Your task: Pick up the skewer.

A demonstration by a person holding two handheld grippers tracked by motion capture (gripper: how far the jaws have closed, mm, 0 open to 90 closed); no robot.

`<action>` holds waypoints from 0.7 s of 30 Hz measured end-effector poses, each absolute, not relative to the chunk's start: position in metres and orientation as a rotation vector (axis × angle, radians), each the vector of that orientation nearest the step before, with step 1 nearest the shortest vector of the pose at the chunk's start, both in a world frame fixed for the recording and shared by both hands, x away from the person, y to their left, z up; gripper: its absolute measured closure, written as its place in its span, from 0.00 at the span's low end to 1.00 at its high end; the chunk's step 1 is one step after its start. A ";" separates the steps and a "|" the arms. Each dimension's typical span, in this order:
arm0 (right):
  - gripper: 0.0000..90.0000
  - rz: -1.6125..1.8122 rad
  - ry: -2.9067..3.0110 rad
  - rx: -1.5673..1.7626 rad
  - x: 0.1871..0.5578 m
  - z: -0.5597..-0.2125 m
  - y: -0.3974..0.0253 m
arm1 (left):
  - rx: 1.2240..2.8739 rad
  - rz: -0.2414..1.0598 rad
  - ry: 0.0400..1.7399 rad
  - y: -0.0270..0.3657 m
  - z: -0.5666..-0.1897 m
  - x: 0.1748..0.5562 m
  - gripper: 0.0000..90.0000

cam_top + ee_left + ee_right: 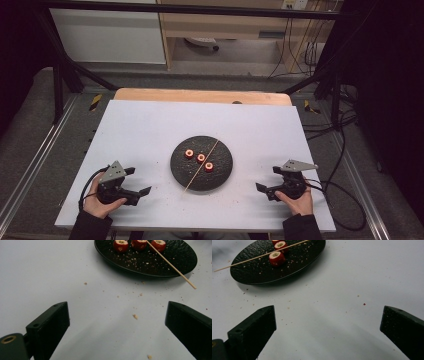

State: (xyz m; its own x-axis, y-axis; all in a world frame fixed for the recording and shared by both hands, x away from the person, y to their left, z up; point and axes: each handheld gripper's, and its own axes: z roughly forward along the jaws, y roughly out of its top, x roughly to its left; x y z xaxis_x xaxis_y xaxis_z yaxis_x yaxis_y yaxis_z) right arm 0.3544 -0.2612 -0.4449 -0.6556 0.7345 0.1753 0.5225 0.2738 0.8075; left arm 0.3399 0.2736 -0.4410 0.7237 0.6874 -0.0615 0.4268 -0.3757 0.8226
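Three red fruit pieces (200, 158) sit in a row mid-plate (224, 172), a thin wooden skewer (201, 165) lying slantwise across them. Left tongs (138, 184) and right tongs (266, 179) rest released on the counter (150, 125), either side. Skewer: light, stiff, likely snaps; grip its overhanging near end. Fruit: soft, probably slippery.

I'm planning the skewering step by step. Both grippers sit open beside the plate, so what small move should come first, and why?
Probably bring the right hand-held gripper in toward the near end of the wooden skewer. That end overhangs the black plate's rim, so the jaws could close on it without touching the three red pieces. Both it and the left hand-held gripper stand open, apart from the plate.
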 end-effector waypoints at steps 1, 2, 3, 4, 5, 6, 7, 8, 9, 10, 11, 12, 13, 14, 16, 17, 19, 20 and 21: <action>0.01 1.324 2.311 1.165 0.354 -0.445 -0.261 | 2.027 0.366 0.847 0.273 -0.441 0.340 0.06; 0.01 1.325 2.310 1.166 0.355 -0.445 -0.261 | 2.027 0.367 0.849 0.273 -0.441 0.340 0.06; 0.01 1.323 2.311 1.166 0.355 -0.445 -0.261 | 2.025 0.367 0.850 0.273 -0.440 0.340 0.06; 0.01 1.325 2.312 1.166 0.354 -0.445 -0.261 | 2.024 0.364 0.848 0.272 -0.440 0.339 0.06; 0.01 1.324 2.314 1.162 0.354 -0.445 -0.261 | 2.025 0.364 0.847 0.272 -0.440 0.339 0.06; 0.01 1.323 2.316 1.162 0.354 -0.445 -0.261 | 2.025 0.365 0.847 0.271 -0.439 0.339 0.06; 0.01 1.323 2.316 1.162 0.354 -0.445 -0.261 | 2.024 0.364 0.846 0.270 -0.438 0.339 0.06; 0.01 1.321 2.317 1.161 0.354 -0.445 -0.260 | 2.029 0.365 0.841 0.270 -0.438 0.339 0.07; 0.01 1.314 2.317 1.169 0.354 -0.445 -0.260 | 2.029 0.366 0.841 0.269 -0.438 0.339 0.07; 0.01 1.314 2.314 1.166 0.355 -0.445 -0.261 | 2.033 0.368 0.843 0.268 -0.437 0.339 0.07; 0.01 1.316 2.313 1.167 0.355 -0.445 -0.261 | 2.036 0.369 0.842 0.267 -0.437 0.338 0.07; 0.01 1.317 2.313 1.164 0.354 -0.445 -0.261 | 2.037 0.368 0.841 0.267 -0.436 0.339 0.07; 0.01 1.314 2.313 1.165 0.354 -0.445 -0.261 | 2.035 0.369 0.846 0.266 -0.436 0.339 0.07; 0.01 1.314 2.313 1.165 0.354 -0.445 -0.261 | 2.034 0.371 0.852 0.266 -0.436 0.339 0.07; 0.01 1.309 2.316 1.165 0.355 -0.445 -0.261 | 2.037 0.371 0.851 0.264 -0.435 0.339 0.06; 0.01 1.309 2.317 1.166 0.355 -0.445 -0.261 | 2.035 0.371 0.849 0.264 -0.434 0.339 0.06; 0.01 1.308 2.318 1.167 0.354 -0.444 -0.261 | 2.039 0.372 0.848 0.262 -0.433 0.339 0.06; 0.01 1.308 2.317 1.166 0.354 -0.444 -0.261 | 2.041 0.370 0.846 0.261 -0.433 0.339 0.06; 0.01 1.307 2.316 1.167 0.355 -0.444 -0.262 | 2.045 0.367 0.842 0.259 -0.433 0.339 0.06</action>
State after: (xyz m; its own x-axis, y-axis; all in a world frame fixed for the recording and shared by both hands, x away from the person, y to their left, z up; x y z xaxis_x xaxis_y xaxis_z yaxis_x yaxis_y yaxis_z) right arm 0.3545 -0.2616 -0.4441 -0.6536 0.7379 0.1685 0.5258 0.2825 0.8023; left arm 0.3393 0.2595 -0.4325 0.7279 0.6837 -0.0520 0.4272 -0.3929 0.8143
